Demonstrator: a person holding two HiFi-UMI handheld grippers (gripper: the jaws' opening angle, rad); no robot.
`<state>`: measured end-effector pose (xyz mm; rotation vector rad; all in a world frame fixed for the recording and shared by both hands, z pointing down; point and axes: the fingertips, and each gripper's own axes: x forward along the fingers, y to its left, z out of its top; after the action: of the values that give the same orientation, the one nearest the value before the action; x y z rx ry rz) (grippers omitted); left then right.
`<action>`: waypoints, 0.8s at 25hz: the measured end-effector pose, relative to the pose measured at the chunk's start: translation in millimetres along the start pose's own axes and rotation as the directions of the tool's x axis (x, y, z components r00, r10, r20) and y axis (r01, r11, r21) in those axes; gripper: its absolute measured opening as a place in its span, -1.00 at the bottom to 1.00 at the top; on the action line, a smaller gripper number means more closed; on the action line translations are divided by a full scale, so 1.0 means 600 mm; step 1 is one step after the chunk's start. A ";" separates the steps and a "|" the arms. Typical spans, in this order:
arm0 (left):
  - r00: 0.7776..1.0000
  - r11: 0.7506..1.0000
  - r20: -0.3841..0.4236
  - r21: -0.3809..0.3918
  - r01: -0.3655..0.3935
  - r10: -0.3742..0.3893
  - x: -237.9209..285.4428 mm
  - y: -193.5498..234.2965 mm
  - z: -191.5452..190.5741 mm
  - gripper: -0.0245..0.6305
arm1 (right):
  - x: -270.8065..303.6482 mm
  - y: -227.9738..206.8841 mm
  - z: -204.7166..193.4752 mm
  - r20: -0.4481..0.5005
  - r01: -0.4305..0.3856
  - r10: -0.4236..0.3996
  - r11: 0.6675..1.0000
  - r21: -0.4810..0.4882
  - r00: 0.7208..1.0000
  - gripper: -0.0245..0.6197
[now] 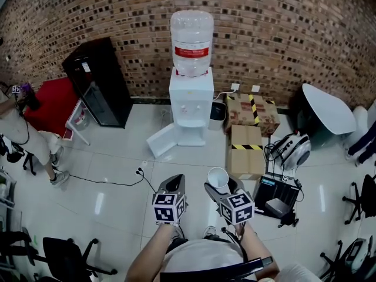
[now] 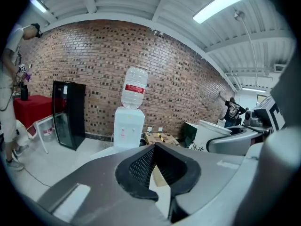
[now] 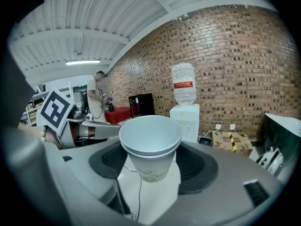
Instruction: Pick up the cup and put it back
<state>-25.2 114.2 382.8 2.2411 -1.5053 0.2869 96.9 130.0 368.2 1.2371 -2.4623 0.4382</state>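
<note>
The right gripper point(image 1: 222, 187) is clamping a white paper cup point(image 3: 150, 142) between its black, mesh-textured pads, holding it upright in the air above the glossy white tiled floor point(image 1: 117, 157), in front of the person and well short of the water dispenser point(image 1: 191, 104). The cup is tapering down to a narrow base, and the right gripper view is showing a second rim just under the first, as though two cups are nested; the head view is showing only one round white mouth. The left gripper point(image 1: 174, 182) is hanging beside it with its jaw tips together and nothing between them. Two cubes with black-and-white square markers are riding on the grippers, one on each point(image 1: 169, 208) point(image 1: 237, 208). The boxy white dispenser is carrying one clear ribbed bottle point(image 1: 191, 40) with a red label, against a rough brick wall point(image 1: 282, 34). Two cardboard boxes with yellow-black tape point(image 1: 251, 113) point(image 1: 245, 151) are sitting to its right, and a black glass-fronted cabinet point(image 1: 100, 81) is standing to its left. Only the gripper views are showing the ribbed white ceiling and its strip light point(image 2: 225, 3).
</note>
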 end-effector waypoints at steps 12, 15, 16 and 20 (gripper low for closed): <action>0.995 0.995 -0.039 -0.034 -0.092 0.091 0.051 0.004 -0.034 -0.92 | 0.054 -0.080 -0.028 -0.041 -0.084 0.082 0.996 -0.041 0.996 0.10; 0.994 0.995 -0.055 -0.048 -0.092 0.090 0.085 0.028 -0.043 -0.92 | 0.101 -0.102 -0.025 -0.050 -0.086 0.084 0.995 -0.047 0.995 0.10; 0.994 0.994 -0.060 -0.056 -0.090 0.087 0.100 0.039 -0.046 -0.92 | 0.120 -0.110 -0.022 -0.055 -0.087 0.084 0.995 -0.047 0.995 0.10; 0.993 0.995 -0.090 -0.067 -0.078 0.072 0.172 0.088 -0.050 -0.92 | 0.207 -0.131 -0.004 -0.072 -0.096 0.093 0.995 -0.041 0.993 0.10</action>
<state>-31.4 25.1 462.8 2.0933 -1.5320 0.3443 92.2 -1.4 434.2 1.0729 -2.4653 0.4418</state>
